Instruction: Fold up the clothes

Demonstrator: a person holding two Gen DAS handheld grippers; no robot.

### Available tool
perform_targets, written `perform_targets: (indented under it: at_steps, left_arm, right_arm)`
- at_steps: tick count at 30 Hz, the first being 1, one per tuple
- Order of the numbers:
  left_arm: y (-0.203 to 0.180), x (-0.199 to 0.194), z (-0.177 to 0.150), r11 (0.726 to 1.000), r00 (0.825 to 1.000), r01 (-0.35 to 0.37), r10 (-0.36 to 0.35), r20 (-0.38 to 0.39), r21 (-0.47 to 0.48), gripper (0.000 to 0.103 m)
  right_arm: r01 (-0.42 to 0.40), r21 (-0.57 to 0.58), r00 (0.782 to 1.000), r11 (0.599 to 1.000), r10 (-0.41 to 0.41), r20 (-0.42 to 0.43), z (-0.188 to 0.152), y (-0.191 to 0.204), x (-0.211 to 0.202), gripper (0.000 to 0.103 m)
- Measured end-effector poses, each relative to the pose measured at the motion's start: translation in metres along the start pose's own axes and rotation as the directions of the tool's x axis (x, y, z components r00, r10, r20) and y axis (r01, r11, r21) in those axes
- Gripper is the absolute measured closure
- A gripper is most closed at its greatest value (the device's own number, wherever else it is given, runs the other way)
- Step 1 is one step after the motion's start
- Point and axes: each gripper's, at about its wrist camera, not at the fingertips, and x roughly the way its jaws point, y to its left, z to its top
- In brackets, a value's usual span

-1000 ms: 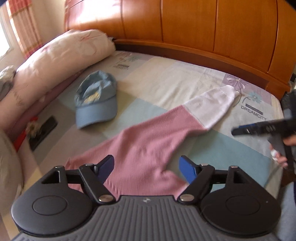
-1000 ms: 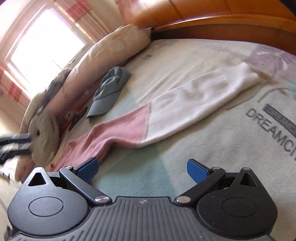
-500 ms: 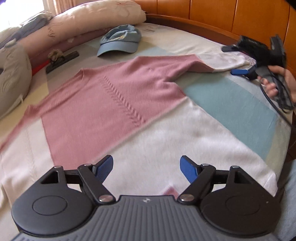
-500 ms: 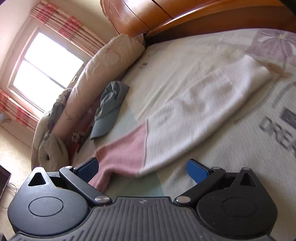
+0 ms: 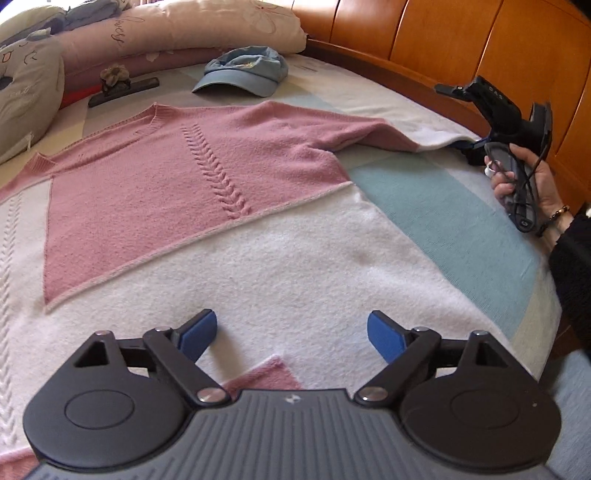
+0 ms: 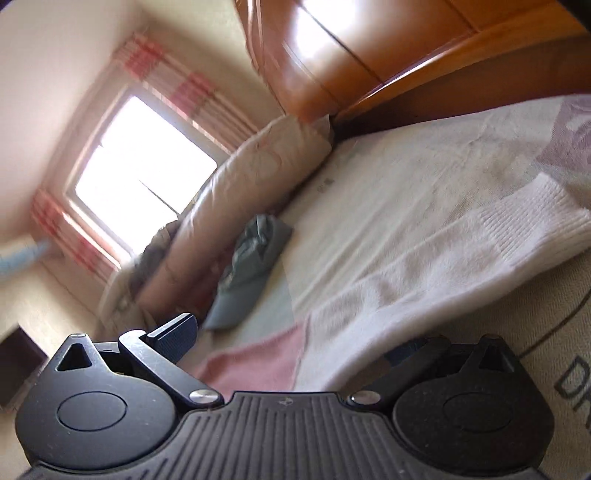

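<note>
A: Left wrist view first, biggest thing down. What fills it?

B: The bed (image 5: 454, 225), with its pale patchwork cover, and on it the pink and white sweater (image 5: 192, 177) spread flat, front up, neckline toward the pillows (image 5: 177, 33). No fold shows in it anywhere, so I judge the task barely begun.

A: And the sleeves?

B: The sleeve (image 6: 436, 266) on the right side lies stretched out toward the wooden headboard (image 5: 461, 48). The other runs off the left edge, so I cannot tell how it lies.

A: Smaller things?

B: A blue cap (image 5: 243, 72) on the cover beyond the shoulder, near the pillows, clear of the knit. Beside it a dark flat object I cannot identify.

A: The claws?

B: The left gripper (image 5: 291, 334) hangs over the white lower body with its jaws spread wide, having just opened further; nothing is between them but the fabric lying below. The right gripper (image 6: 291, 347), held by a hand (image 5: 532, 184), sits low at the sleeve. One finger stands above the knit, and the other is hidden behind the sleeve's edge. The jaws look wide apart, with the sleeve running in between them and no pinch visible.

A: What is left?

B: By my reckoning, everything: both sleeves in, then the body folded.
</note>
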Motion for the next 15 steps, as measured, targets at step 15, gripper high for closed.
perform_targets:
  at_steps: [15]
  left_arm:
    - [0.002, -0.001, -0.001, 1.000, 1.000, 0.013, -0.012, 0.017, -0.020, 0.011]
  right_arm:
    - [-0.076, 0.174, 0.977, 0.982, 0.038, 0.212, 0.035, -0.029, -0.022, 0.000]
